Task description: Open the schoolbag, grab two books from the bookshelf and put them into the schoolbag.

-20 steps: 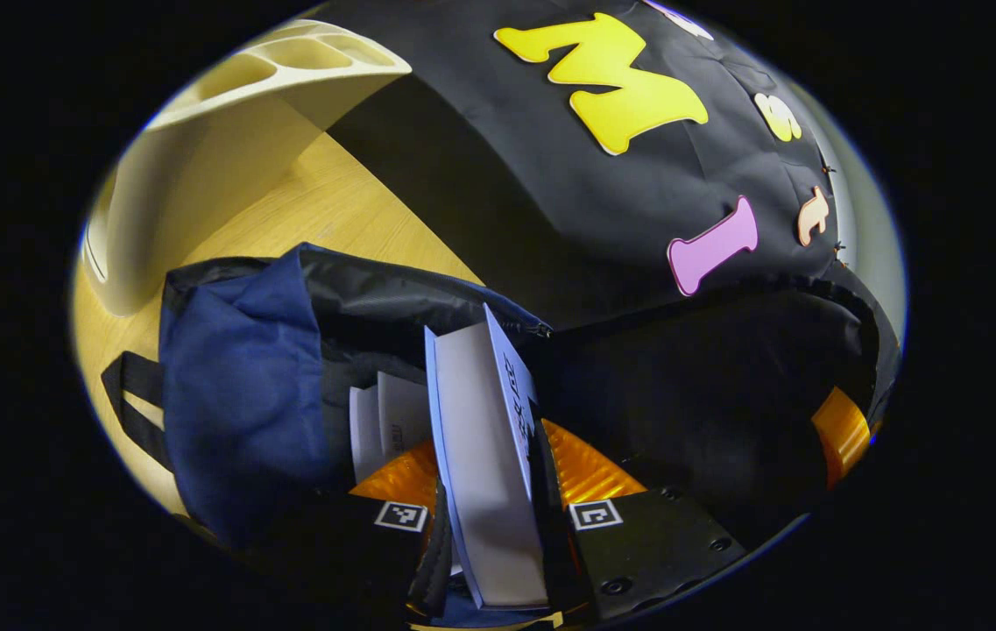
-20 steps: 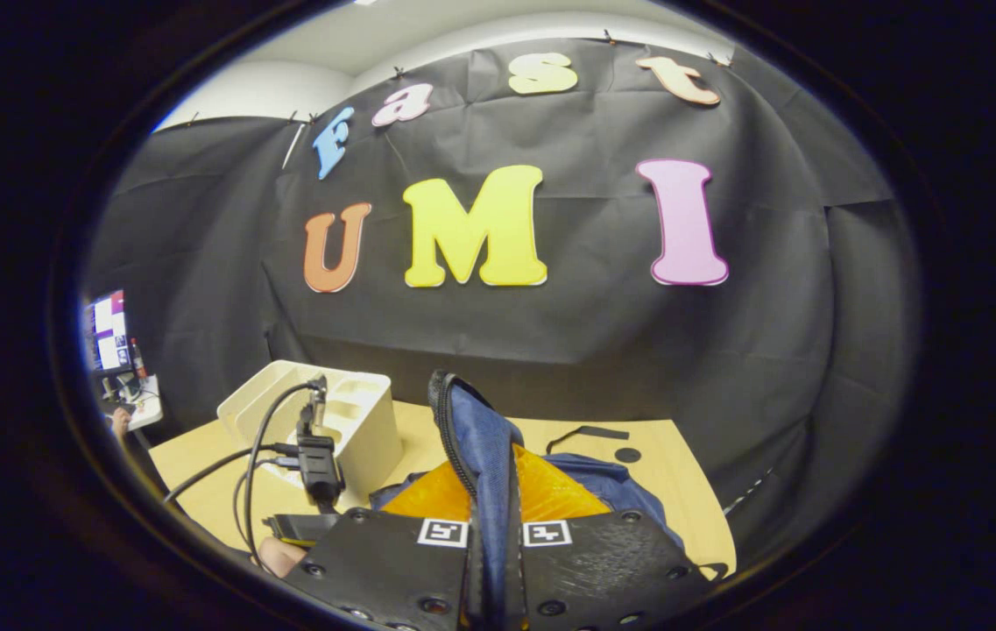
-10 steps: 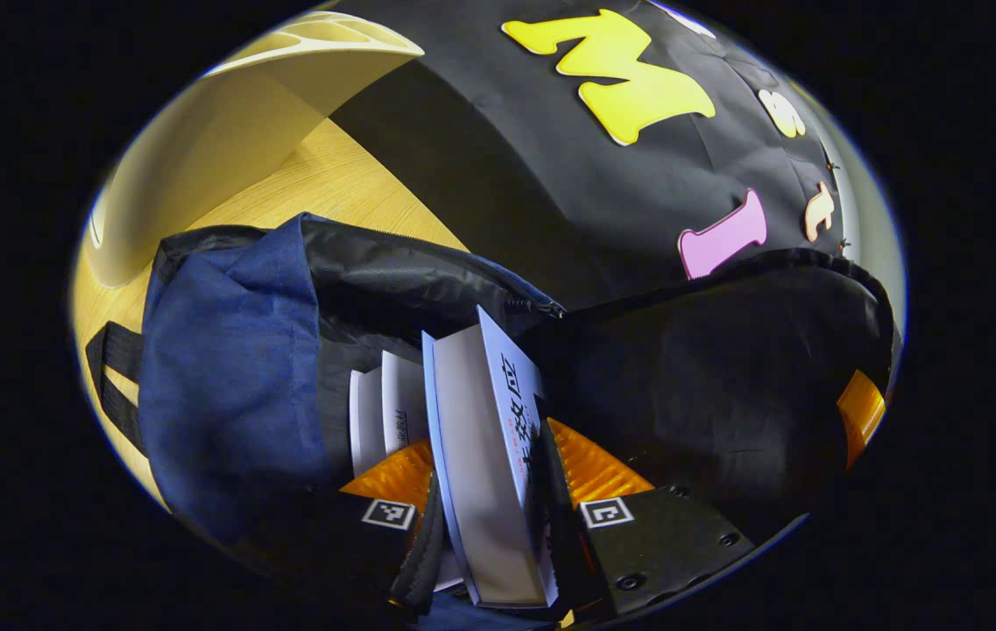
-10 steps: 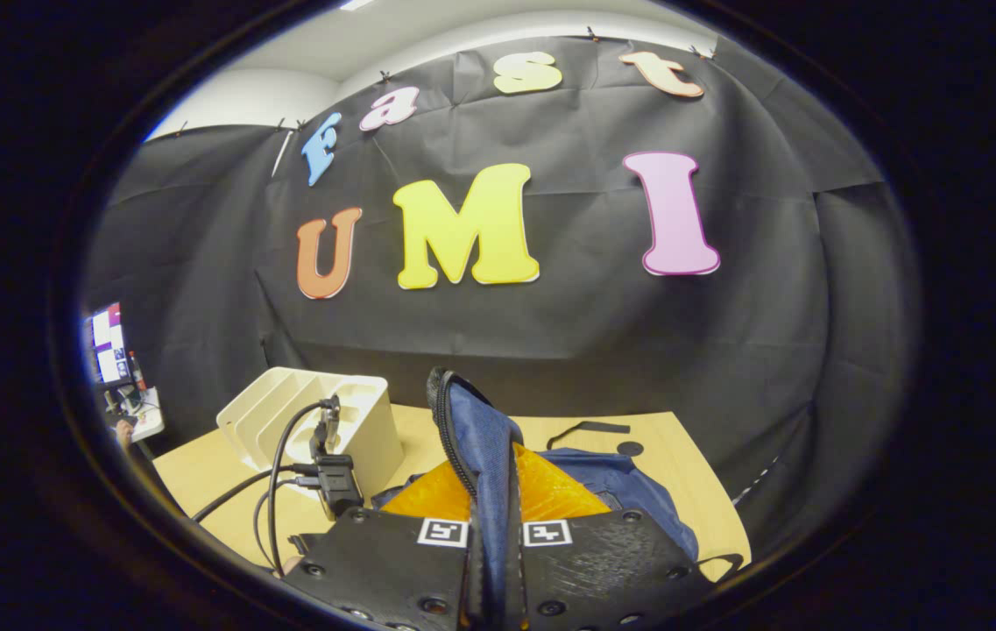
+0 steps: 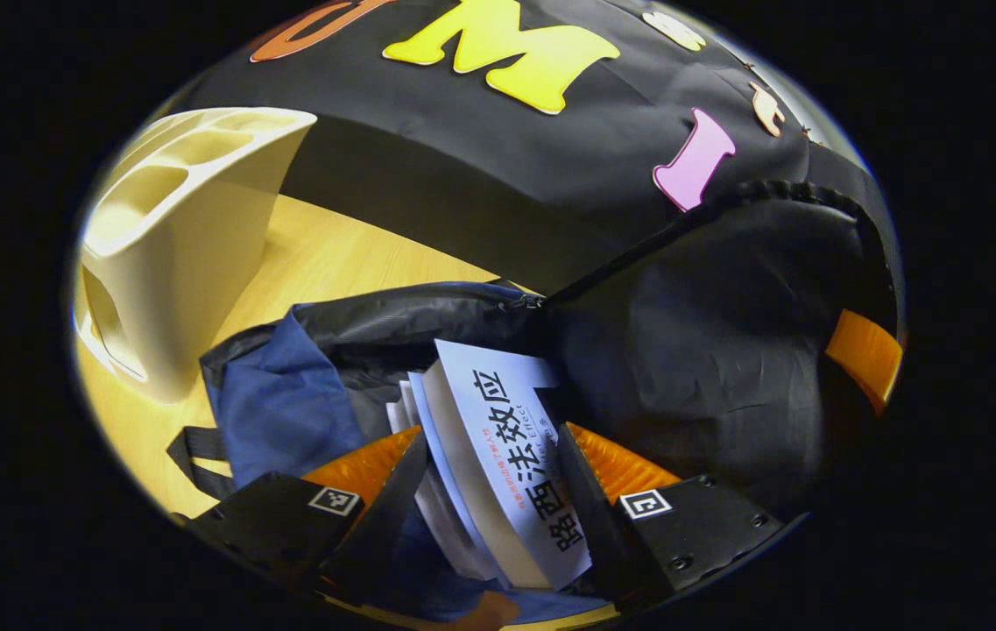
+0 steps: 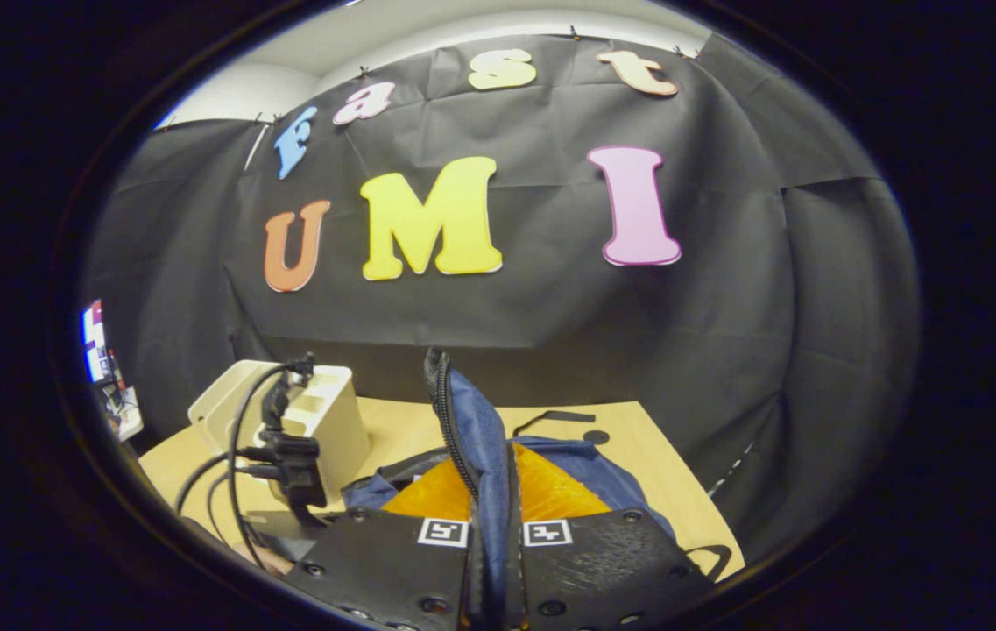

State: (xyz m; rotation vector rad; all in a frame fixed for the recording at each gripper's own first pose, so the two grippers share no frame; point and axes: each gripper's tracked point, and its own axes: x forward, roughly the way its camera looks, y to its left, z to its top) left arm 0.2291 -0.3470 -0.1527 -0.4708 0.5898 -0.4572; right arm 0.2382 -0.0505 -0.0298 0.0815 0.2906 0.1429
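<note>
Left gripper view: left gripper (image 5: 484, 478) spread wide, not pressing the book (image 5: 511, 464) that stands between its fingers inside the open schoolbag (image 5: 287, 412); a second book (image 5: 406, 421) sits behind. Bookshelf (image 5: 173, 237) on table (image 5: 331, 263), beside the bag.

Right gripper view: right gripper (image 6: 493, 548) clamped on the schoolbag flap (image 6: 471, 438), held upright.

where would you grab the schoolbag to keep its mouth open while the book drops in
Probably by the raised flap edge of the schoolbag: thin fabric standing upright, so fingers pinch it from either side, coming from above. The right gripper is shut on it there, while the left gripper stands open around the book.
</note>
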